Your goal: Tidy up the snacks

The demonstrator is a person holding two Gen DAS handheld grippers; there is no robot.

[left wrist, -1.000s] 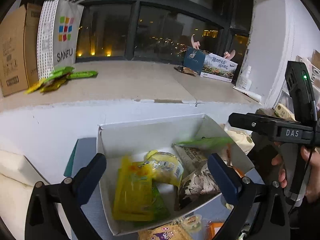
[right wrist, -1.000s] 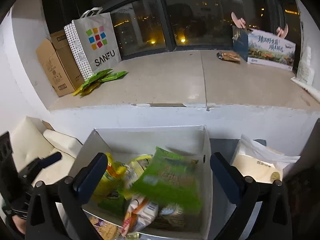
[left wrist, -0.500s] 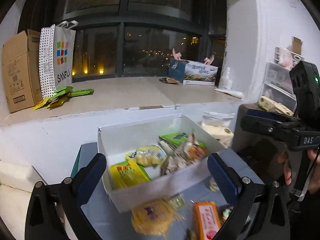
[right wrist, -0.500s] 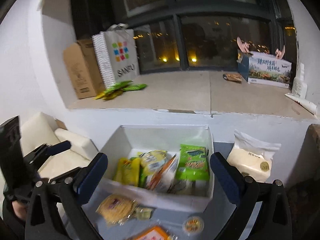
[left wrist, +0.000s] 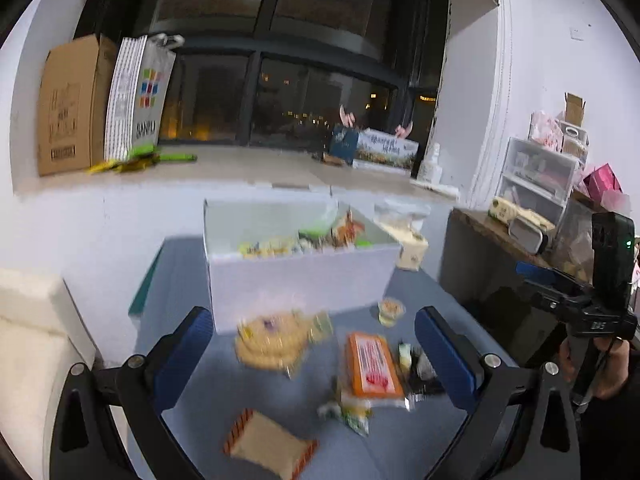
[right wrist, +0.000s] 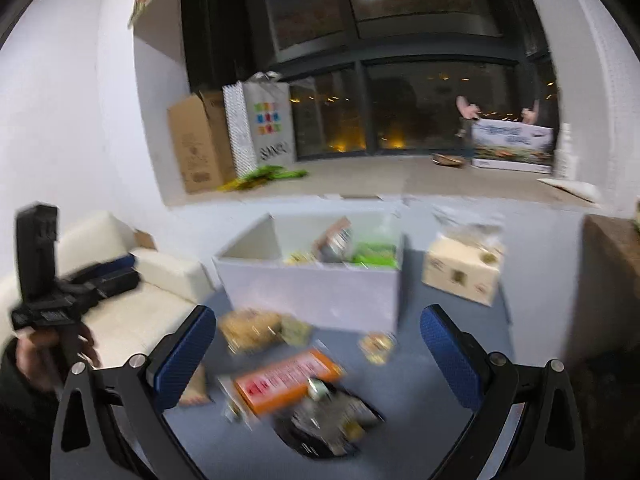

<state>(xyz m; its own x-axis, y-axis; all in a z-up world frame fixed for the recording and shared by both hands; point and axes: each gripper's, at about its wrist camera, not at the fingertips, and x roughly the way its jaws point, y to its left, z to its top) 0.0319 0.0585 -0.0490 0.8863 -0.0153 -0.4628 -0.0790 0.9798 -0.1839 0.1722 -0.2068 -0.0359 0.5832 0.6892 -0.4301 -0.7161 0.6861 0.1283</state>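
Left wrist: one white box [left wrist: 300, 280], one orange packet [left wrist: 372, 366].

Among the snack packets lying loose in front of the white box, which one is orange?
The flat rectangular orange packet with the red label, lying between the open fingers of both grippers. The round yellowish packet and the tan packet near it are paler.

Both grippers drawn back and raised from white box [left wrist: 300, 276]; box now seen farther off, side-on. Loose snacks revealed on near table: round yellow pack [left wrist: 276, 340], orange pack [left wrist: 374, 364], striped cracker pack [left wrist: 268, 442].
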